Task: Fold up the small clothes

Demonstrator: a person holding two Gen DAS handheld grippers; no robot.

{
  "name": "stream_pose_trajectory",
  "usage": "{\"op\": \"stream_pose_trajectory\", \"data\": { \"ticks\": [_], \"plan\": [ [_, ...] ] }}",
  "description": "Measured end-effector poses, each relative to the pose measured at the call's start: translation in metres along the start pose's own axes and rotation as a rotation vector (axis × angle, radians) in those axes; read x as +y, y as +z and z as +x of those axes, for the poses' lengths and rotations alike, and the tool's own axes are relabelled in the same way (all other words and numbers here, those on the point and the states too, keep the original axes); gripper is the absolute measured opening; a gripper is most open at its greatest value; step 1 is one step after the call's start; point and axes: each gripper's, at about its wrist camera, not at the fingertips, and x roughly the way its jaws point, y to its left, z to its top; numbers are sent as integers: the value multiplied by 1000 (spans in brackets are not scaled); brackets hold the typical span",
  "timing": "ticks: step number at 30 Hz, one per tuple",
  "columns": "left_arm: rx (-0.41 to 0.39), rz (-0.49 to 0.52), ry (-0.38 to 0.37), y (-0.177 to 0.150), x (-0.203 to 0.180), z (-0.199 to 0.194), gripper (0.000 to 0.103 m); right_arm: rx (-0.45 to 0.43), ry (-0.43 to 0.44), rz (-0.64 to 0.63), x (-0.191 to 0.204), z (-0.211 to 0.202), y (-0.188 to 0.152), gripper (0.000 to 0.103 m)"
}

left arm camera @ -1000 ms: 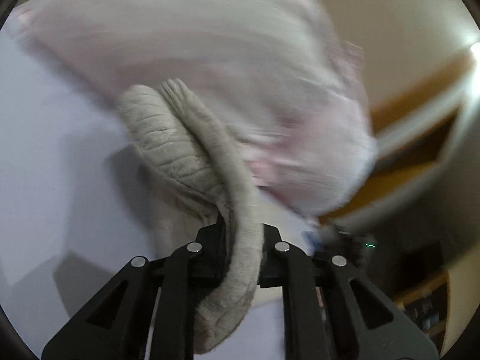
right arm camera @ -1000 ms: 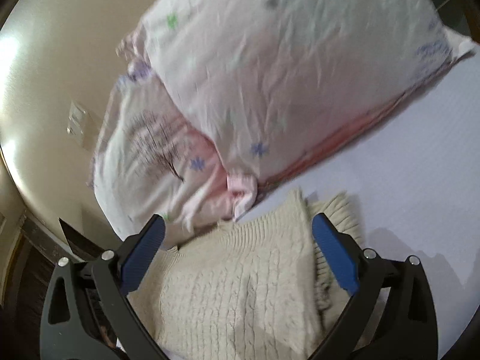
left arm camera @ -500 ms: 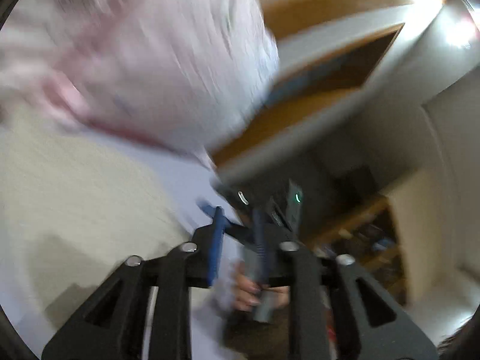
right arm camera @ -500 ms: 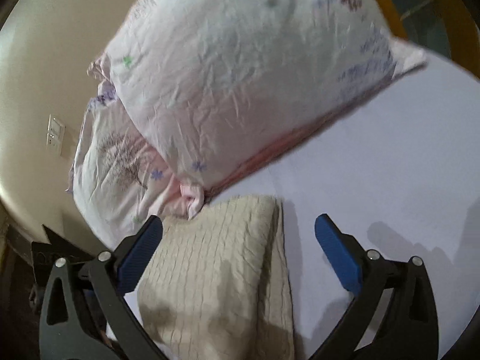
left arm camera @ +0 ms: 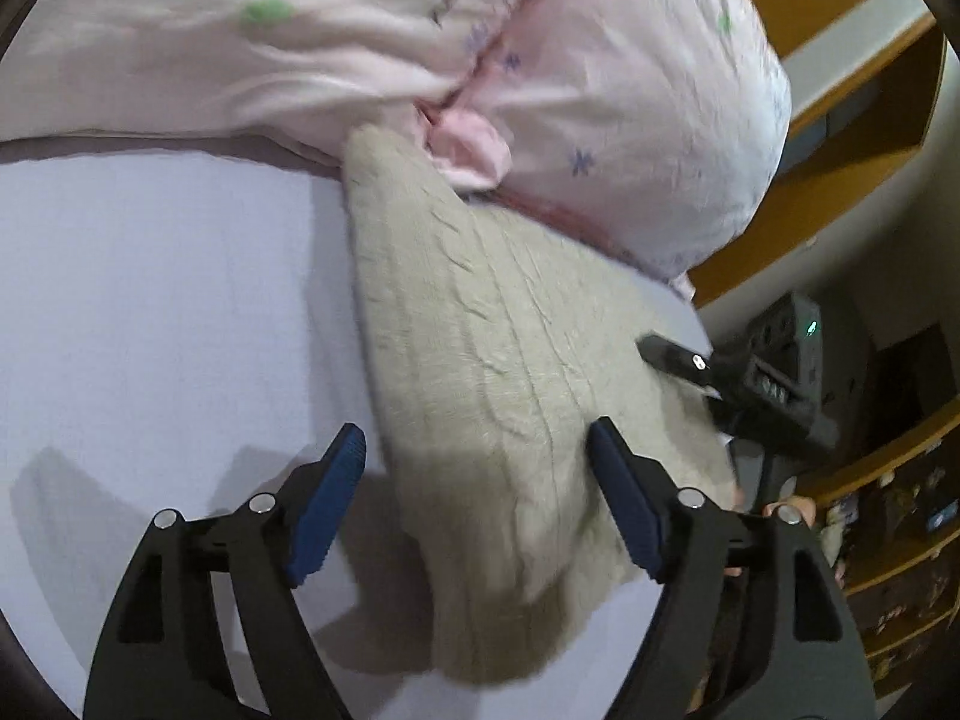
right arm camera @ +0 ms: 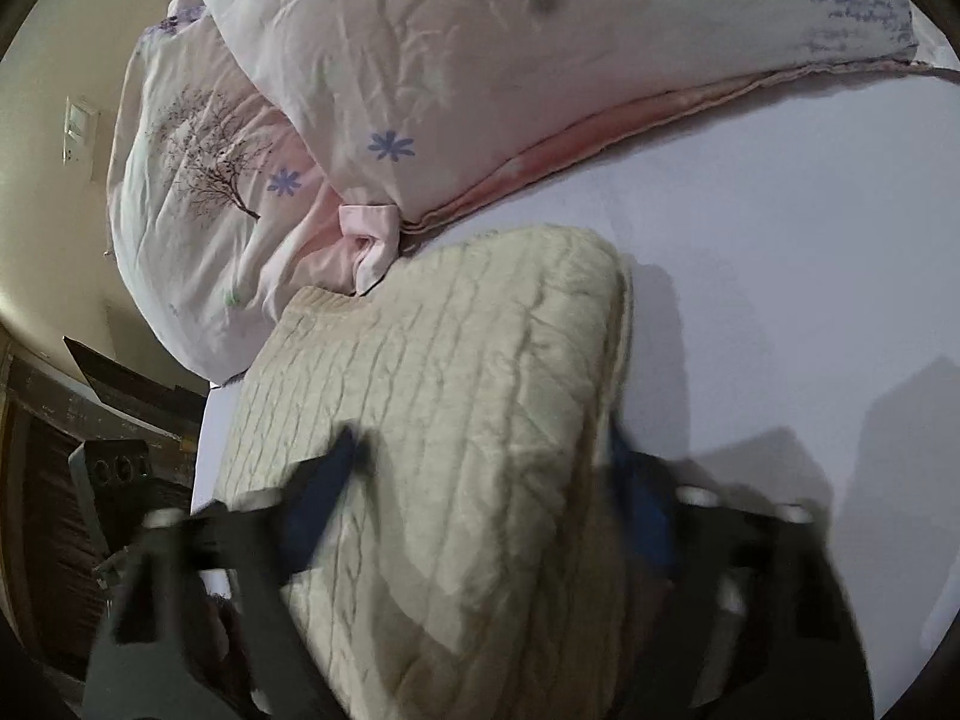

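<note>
A cream cable-knit sweater (left arm camera: pixel 492 360) lies folded on the pale lilac bed sheet (left arm camera: pixel 150 312), its far end touching the pink pillows. My left gripper (left arm camera: pixel 477 468) is open and empty, its blue pads just above the sweater's near part. In the right wrist view the same sweater (right arm camera: pixel 456 396) fills the middle. My right gripper (right arm camera: pixel 480 468) is open, blurred, its fingers spread over the sweater's near end. The right gripper's body also shows in the left wrist view (left arm camera: pixel 762 378) at the sweater's right edge.
Two pink floral pillows (left arm camera: pixel 630 96) (right arm camera: pixel 456 60) lie along the back, against the sweater's far end. The bed edge runs at the right in the left wrist view, with wooden shelves (left arm camera: pixel 888 552) beyond. A wall with a light switch (right arm camera: pixel 78 126) is at the left.
My left gripper let go of the sweater's ribbed edge, opened and swung back over the folded sweater. The sweater now lies folded flat. My right gripper stayed open and moved closer over it.
</note>
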Motion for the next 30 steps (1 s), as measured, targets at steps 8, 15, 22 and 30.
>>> {"op": "stream_pose_trajectory", "data": {
  "ticks": [8, 15, 22, 30],
  "plan": [
    [-24, 17, -96, -4, 17, -32, 42, -82, 147, -118, 65, -10, -5, 32],
    [-105, -10, 164, -3, 81, -83, 56, -5, -87, -228, 114, 71, -9, 53],
    [-200, 130, 269, -25, 60, -110, 62, -127, -183, -266, 120, 61, -12, 13],
    [-251, 187, 455, -70, 40, -136, 88, -266, -306, -314, 135, 7, -59, 101]
  ]
}}
